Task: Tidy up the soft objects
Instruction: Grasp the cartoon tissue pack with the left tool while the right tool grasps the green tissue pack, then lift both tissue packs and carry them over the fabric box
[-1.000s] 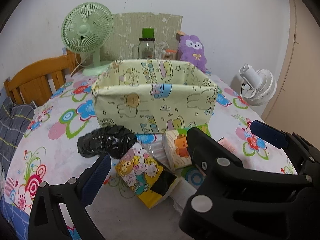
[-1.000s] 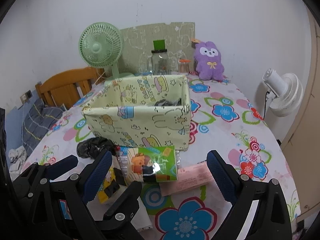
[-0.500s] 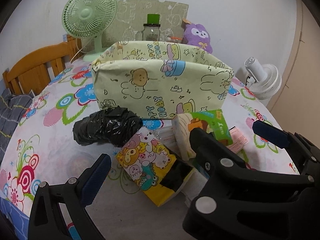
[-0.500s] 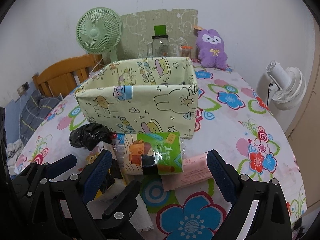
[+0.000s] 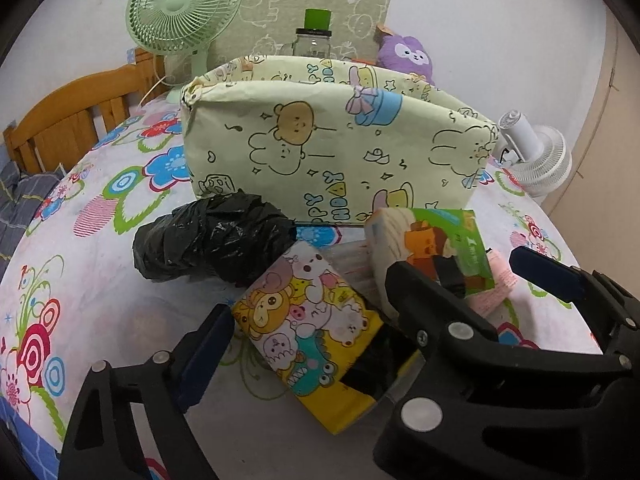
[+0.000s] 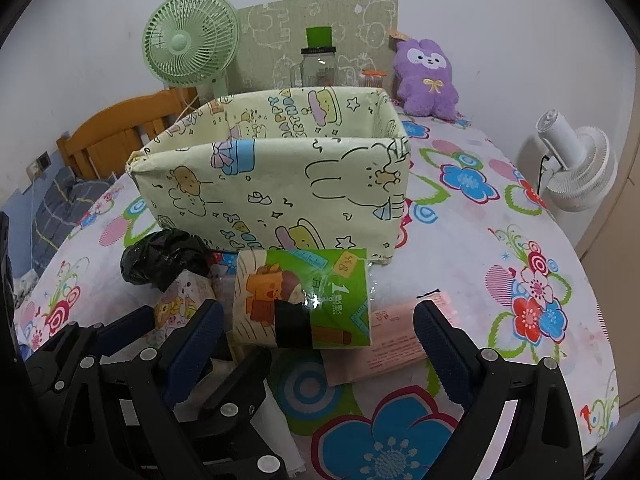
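Both pairs of fingers are held wide apart, nothing clamped. The left gripper is set around the cartoon tissue pack; the right gripper flanks the green tissue pack, before the fabric bin.

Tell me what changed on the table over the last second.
Both grippers moved in lower toward the pile: the left gripper now has the cartoon pack between its open fingers, and the right gripper has the green tissue pack between its own. Nothing is gripped yet. The black bag, pink packet and fabric box stayed put.
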Tool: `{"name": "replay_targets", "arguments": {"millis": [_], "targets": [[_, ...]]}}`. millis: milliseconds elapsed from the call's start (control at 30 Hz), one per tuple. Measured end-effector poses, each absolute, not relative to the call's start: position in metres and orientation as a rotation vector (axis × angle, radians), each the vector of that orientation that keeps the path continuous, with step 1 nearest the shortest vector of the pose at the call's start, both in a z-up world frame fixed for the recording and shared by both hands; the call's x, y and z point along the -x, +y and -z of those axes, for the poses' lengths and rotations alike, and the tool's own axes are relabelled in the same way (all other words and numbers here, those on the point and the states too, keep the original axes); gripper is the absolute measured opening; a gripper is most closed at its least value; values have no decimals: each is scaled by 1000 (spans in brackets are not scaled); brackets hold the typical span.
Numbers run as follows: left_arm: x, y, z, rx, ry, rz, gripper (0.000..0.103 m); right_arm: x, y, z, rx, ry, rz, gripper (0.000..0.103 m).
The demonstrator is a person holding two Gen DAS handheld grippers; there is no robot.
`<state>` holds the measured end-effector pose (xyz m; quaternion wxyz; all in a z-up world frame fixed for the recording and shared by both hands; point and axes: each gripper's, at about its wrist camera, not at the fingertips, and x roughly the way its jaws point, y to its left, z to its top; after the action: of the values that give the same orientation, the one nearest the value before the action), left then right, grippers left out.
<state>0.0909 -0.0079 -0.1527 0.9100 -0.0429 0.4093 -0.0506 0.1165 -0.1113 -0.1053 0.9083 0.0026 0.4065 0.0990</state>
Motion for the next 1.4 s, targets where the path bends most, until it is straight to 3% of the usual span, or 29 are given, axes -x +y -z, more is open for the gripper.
{"name": "replay_targets", "arguments": {"millis": [567,733,1400], "targets": [[-95,-9,153,68,839,97,87,-135,-102,116,-7,875,-200,97],[-97,-11,154,64,837,92,86,-137,-101,119,4,898,-206,80],[-79,-24,131,28,775,87,85,-117,-116,99,-37,843,-205,76]]}}
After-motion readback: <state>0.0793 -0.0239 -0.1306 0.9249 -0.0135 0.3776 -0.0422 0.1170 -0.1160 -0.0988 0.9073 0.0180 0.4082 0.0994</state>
